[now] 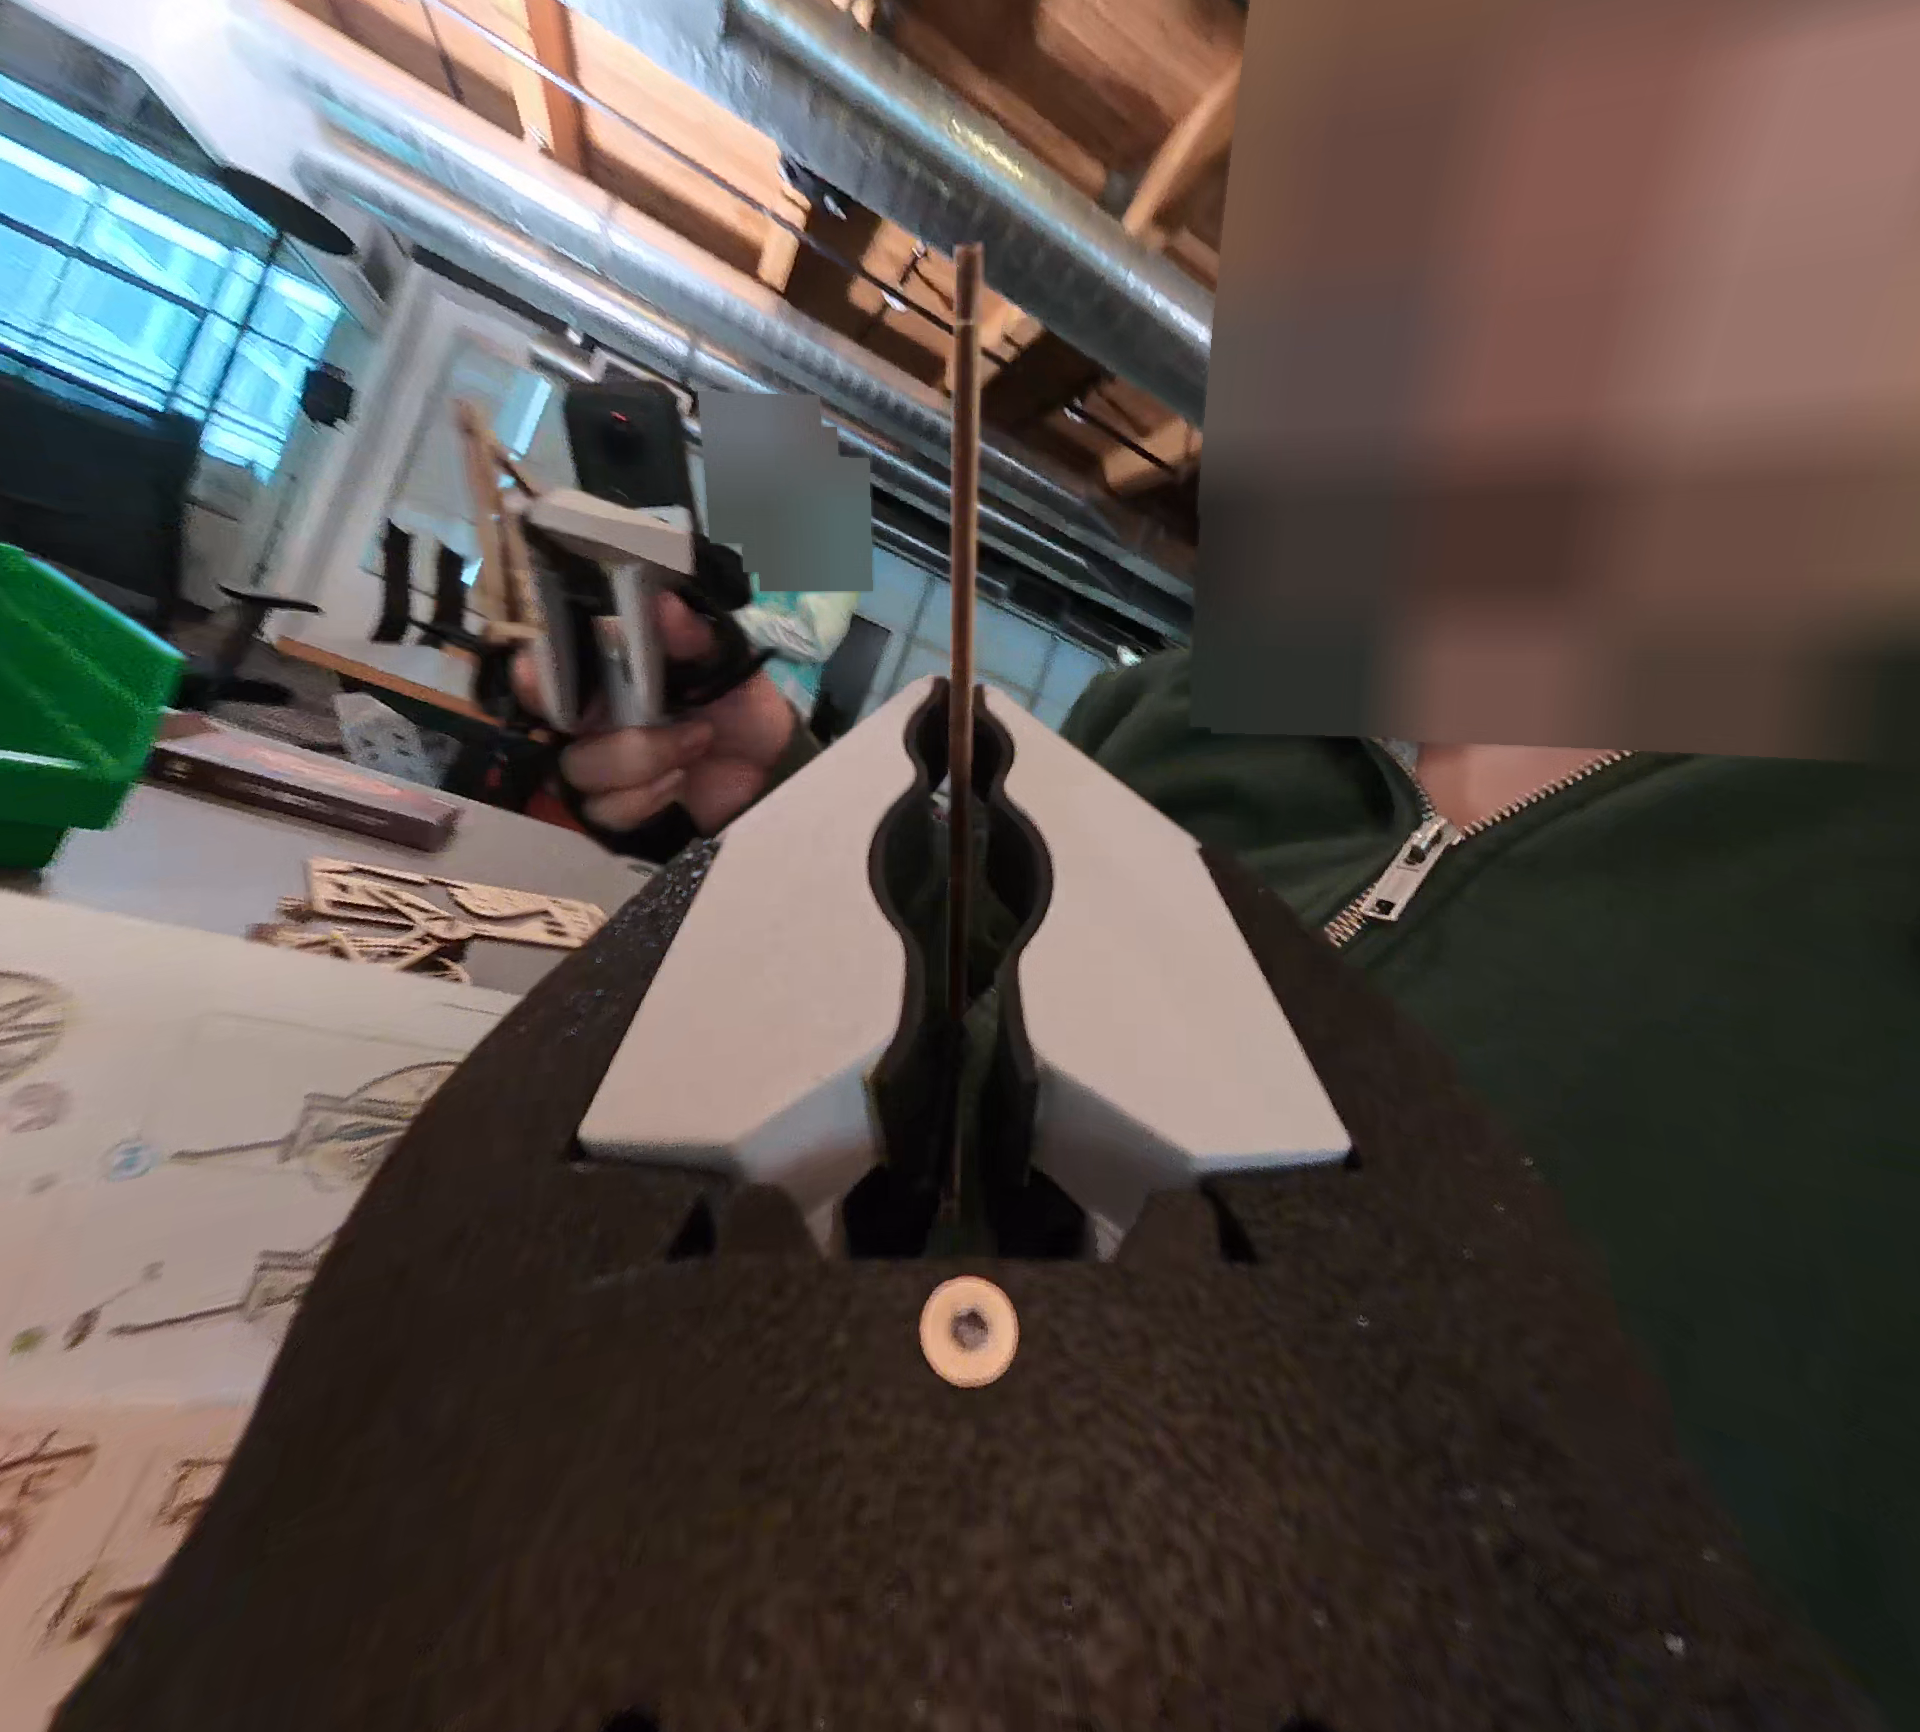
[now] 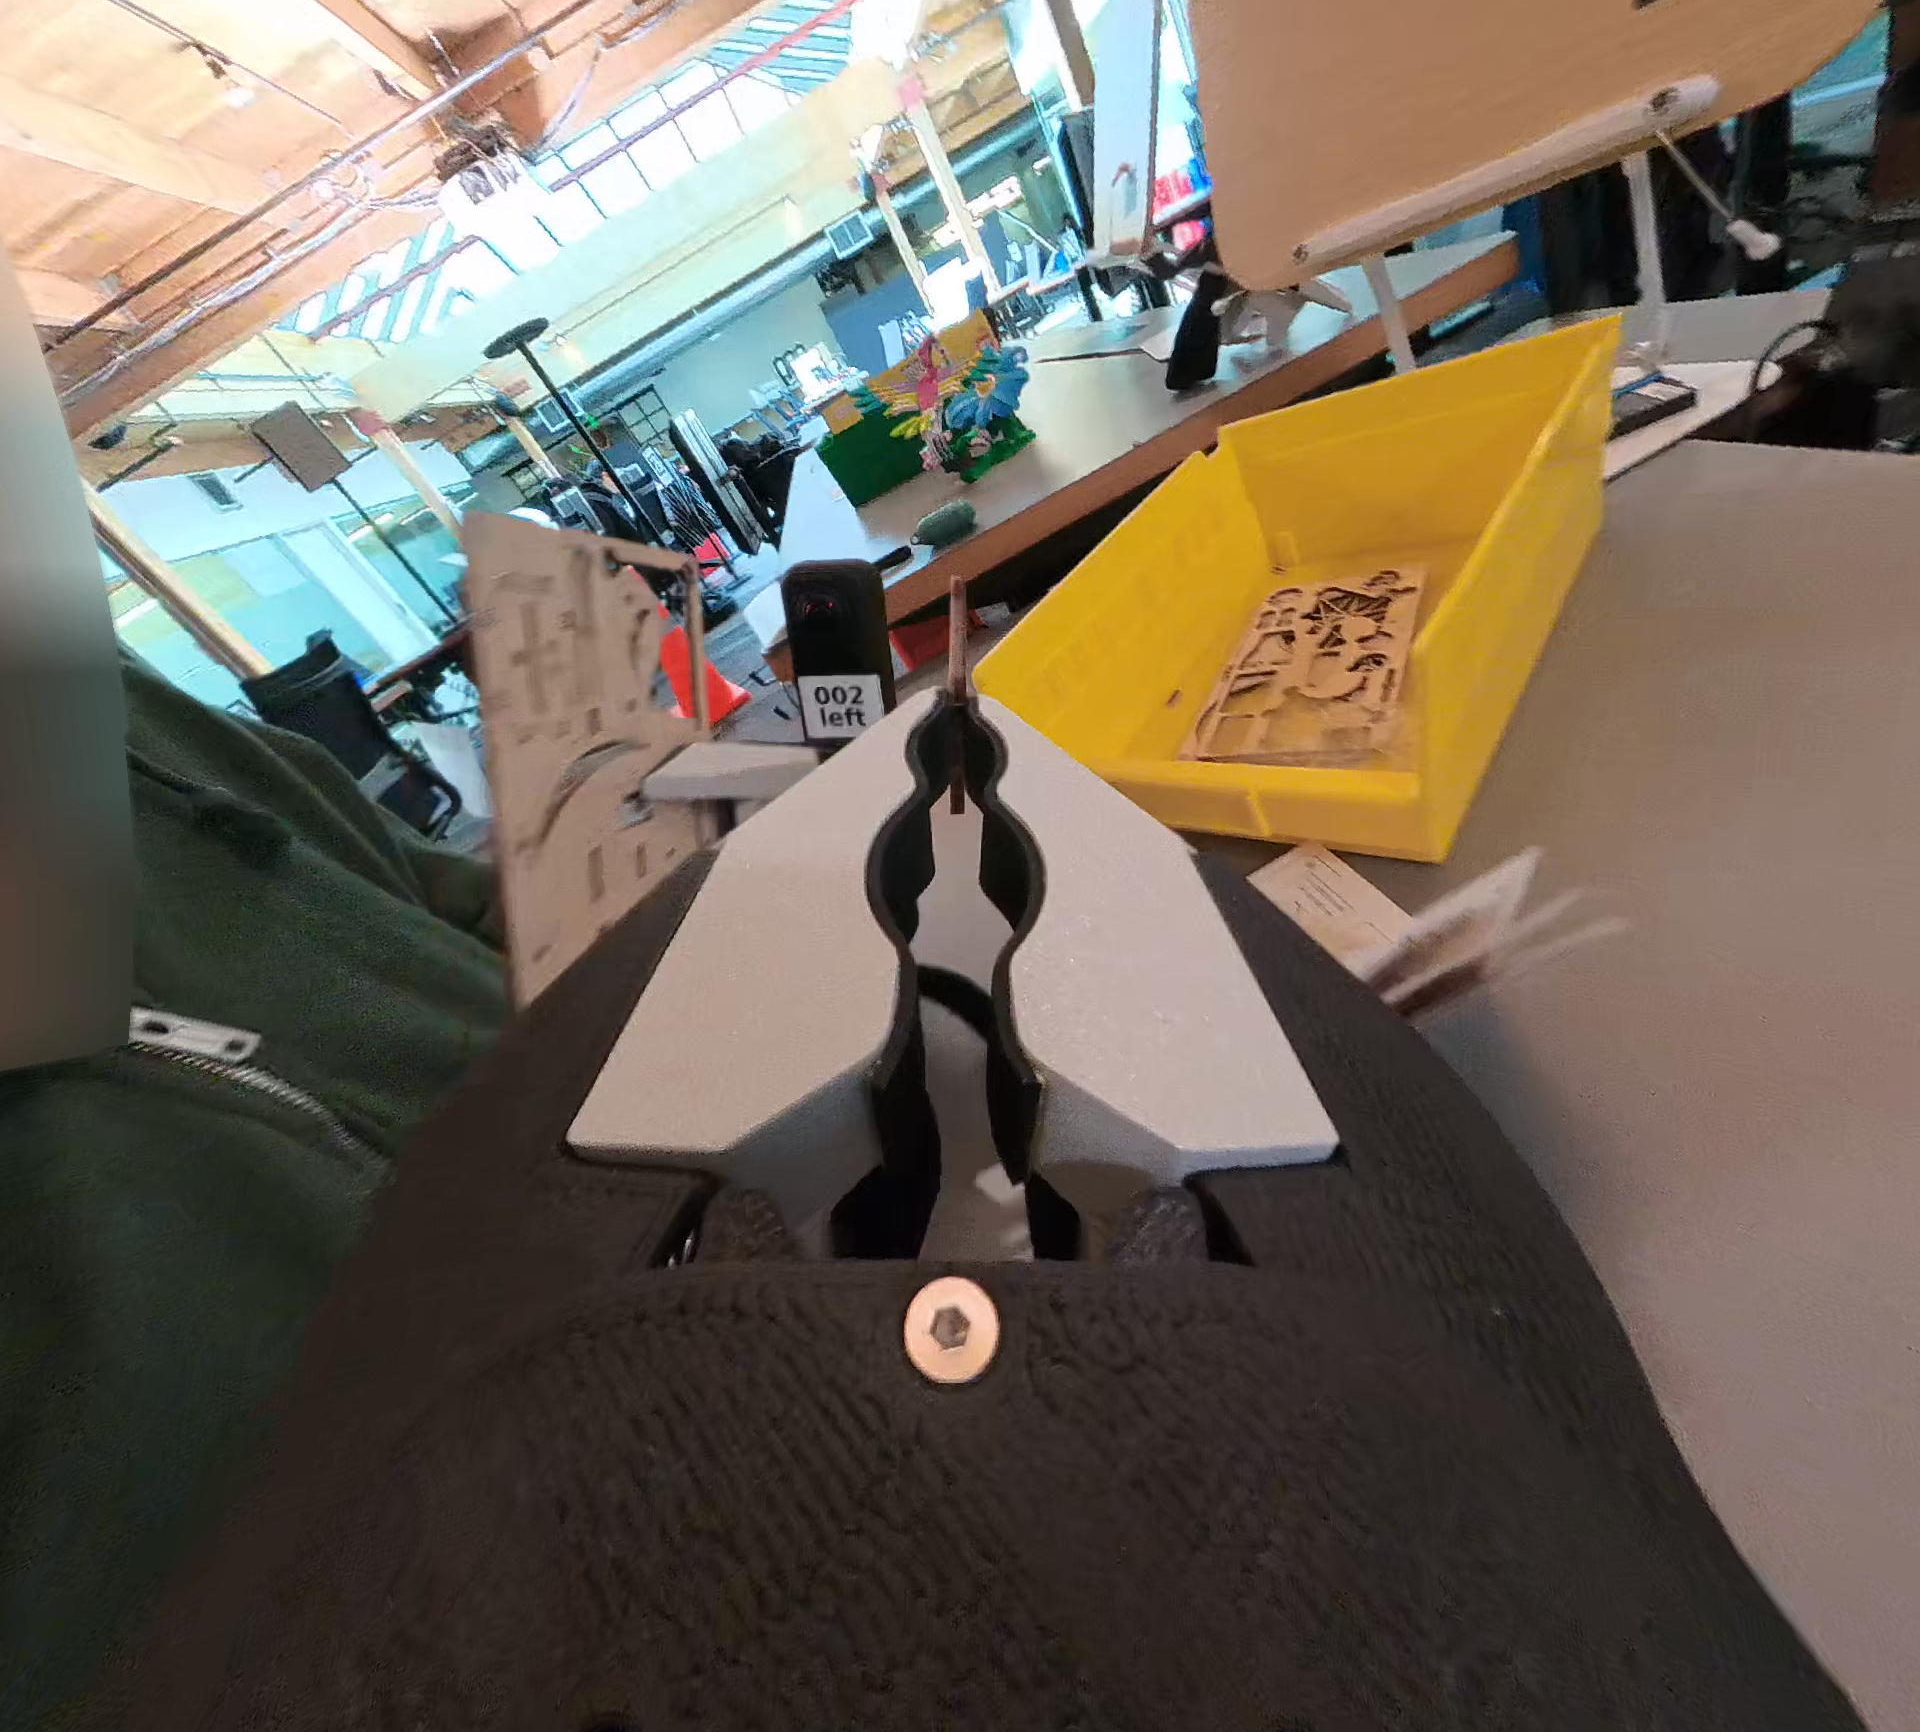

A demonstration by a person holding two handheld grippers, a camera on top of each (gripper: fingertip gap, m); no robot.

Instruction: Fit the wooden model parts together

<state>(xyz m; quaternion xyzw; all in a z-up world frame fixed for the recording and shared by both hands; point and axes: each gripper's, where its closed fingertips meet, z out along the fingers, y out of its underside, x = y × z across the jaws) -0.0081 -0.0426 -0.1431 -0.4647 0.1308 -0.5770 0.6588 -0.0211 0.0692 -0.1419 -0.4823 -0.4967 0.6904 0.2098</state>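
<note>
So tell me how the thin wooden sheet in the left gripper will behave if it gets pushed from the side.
The wooden sheet is seen edge-on as a very thin line, so it would probably flex, and might snap. Cutouts visible in the right wrist view suggest it is light and fragile. The left gripper clamps only its lower part, so the tall free end may wobble.

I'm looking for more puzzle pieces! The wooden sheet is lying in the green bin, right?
Not quite: the wooden sheet lies in the yellow bin, as the right wrist view shows. The green bin is a different one, seen in the left wrist view.
</note>
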